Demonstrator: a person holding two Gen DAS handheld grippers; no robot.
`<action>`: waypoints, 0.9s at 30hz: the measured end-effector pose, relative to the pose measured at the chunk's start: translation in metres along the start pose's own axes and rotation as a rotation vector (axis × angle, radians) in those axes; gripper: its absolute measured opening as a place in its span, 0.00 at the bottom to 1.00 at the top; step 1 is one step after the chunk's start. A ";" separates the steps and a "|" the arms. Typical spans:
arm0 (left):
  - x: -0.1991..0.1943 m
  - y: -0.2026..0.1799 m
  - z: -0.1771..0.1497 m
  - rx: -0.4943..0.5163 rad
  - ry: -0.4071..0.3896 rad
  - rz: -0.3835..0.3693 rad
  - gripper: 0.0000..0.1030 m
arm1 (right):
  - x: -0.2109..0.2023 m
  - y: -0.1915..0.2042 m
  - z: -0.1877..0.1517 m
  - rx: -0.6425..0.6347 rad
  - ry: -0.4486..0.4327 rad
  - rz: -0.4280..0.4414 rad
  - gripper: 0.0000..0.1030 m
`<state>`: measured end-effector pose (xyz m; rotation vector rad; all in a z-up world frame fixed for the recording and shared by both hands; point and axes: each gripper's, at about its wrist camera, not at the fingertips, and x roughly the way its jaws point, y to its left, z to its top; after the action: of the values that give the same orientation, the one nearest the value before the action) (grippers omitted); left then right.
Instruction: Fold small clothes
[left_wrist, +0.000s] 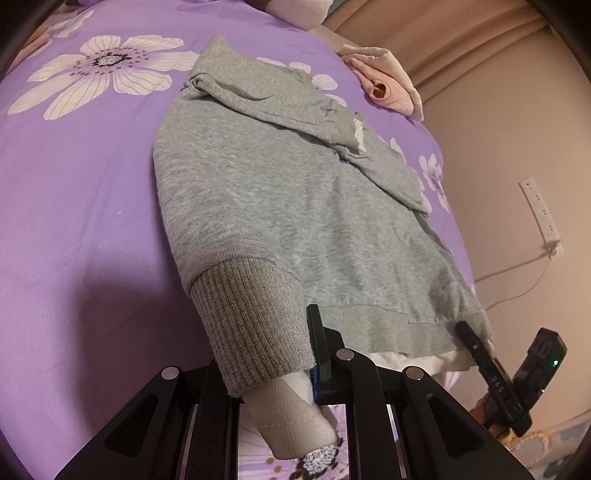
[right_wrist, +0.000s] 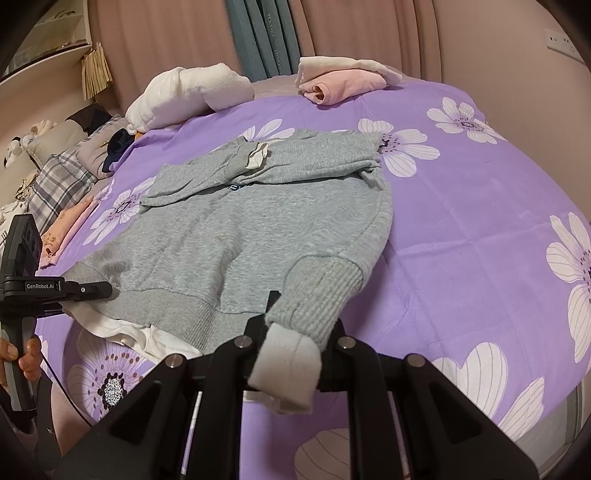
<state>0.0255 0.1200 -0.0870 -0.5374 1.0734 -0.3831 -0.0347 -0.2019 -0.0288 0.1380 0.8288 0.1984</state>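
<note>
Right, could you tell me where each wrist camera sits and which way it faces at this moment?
Left wrist: on the left gripper, angled down over the grey sweater on the purple bedspread; its own fingers pinch a ribbed cuff, and the right gripper shows at right.
Right wrist: on the right gripper, angled down at the sweater; its fingers pinch a ribbed cuff, and the left gripper and a hand show at left.
Shared: sweater, bedspread, folded pink clothes beyond.
</note>
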 end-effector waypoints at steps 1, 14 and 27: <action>0.000 0.000 0.000 0.000 -0.001 -0.002 0.12 | 0.000 0.000 0.000 0.002 -0.001 0.000 0.14; -0.008 -0.010 0.007 0.042 -0.031 -0.021 0.12 | -0.006 -0.006 0.007 0.051 -0.032 0.069 0.14; -0.016 -0.028 0.025 0.107 -0.073 -0.048 0.12 | -0.011 -0.017 0.022 0.088 -0.106 0.130 0.14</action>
<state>0.0399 0.1122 -0.0498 -0.4787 0.9655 -0.4577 -0.0235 -0.2219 -0.0093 0.2834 0.7238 0.2743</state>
